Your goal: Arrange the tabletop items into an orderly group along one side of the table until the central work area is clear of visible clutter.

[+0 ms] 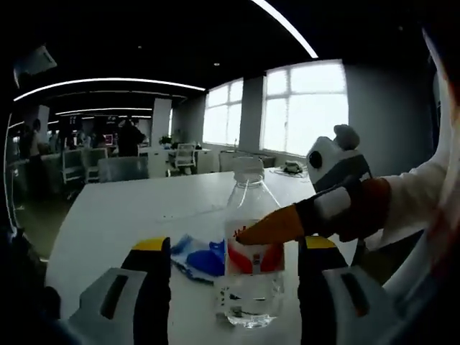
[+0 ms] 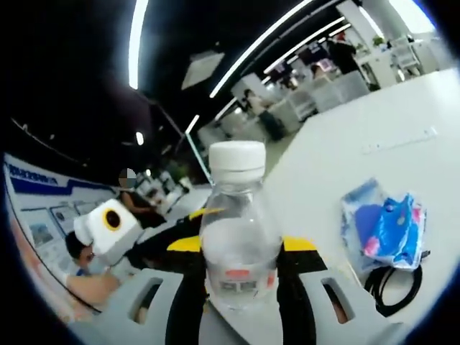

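Observation:
A clear water bottle (image 1: 248, 251) with a white cap and a red label stands on the white table (image 1: 129, 215). My left gripper (image 1: 233, 287) is open, its yellow-tipped jaws wide on either side of the bottle and clear of it. My right gripper (image 1: 248, 233) reaches in from the right with an orange finger (image 1: 277, 226) on the label. In the right gripper view the bottle (image 2: 239, 237) fills the gap between my right gripper's (image 2: 241, 287) jaws, which press on its sides. My left gripper (image 2: 194, 219) shows behind the bottle there.
A blue tissue pack (image 1: 198, 259) lies just left of the bottle, also seen as the tissue pack (image 2: 392, 226) with a black cable (image 2: 395, 287) coiled beside it. A person's white sleeve (image 1: 424, 194) is at the right. Office desks and chairs (image 1: 93, 165) stand beyond the table.

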Available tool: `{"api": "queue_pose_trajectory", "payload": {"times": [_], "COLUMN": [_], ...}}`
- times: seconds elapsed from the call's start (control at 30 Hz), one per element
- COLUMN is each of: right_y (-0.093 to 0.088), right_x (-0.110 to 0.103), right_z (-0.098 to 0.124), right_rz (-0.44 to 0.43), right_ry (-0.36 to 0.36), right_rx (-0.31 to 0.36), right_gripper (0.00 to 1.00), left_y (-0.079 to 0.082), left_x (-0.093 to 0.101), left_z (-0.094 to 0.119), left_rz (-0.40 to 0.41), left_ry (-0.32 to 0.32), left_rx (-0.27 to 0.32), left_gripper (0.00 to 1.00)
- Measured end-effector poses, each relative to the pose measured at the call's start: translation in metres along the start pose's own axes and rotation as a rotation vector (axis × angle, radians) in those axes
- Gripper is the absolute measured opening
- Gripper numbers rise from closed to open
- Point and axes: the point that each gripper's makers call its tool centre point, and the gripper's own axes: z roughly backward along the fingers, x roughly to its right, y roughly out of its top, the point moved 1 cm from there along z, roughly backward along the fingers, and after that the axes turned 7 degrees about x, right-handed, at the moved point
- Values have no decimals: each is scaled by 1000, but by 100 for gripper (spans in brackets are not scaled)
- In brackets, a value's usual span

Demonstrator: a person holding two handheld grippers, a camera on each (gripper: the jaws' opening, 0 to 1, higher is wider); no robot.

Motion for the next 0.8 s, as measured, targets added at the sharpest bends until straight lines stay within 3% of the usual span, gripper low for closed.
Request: {"api": "queue_pose_trajectory", "payload": {"times": [0.1, 0.2, 0.37, 0.53, 0.8], "right_y": [3, 1, -5, -9, -19], "right_x": [1, 2, 0, -7, -17], "right_z": [2, 3, 1, -2, -2], "right_rz": [6, 31, 83, 160, 251], "right_ry": [-2, -8, -15, 1, 38], "right_rx": [11, 1, -25, -50, -95], "right_gripper": [37, 37, 37, 37, 37], "left_y": [10, 31, 55, 49, 43], "left_x": [-9, -11, 6, 24, 37], "left_z": [8, 9, -4, -23, -36], "left_rz": [40, 83, 130, 174, 158], "left_ry": [19, 20, -61, -117, -156], "left_rx": [22, 95, 125, 38, -11], "left_gripper": [64, 65, 60, 63, 57]}}
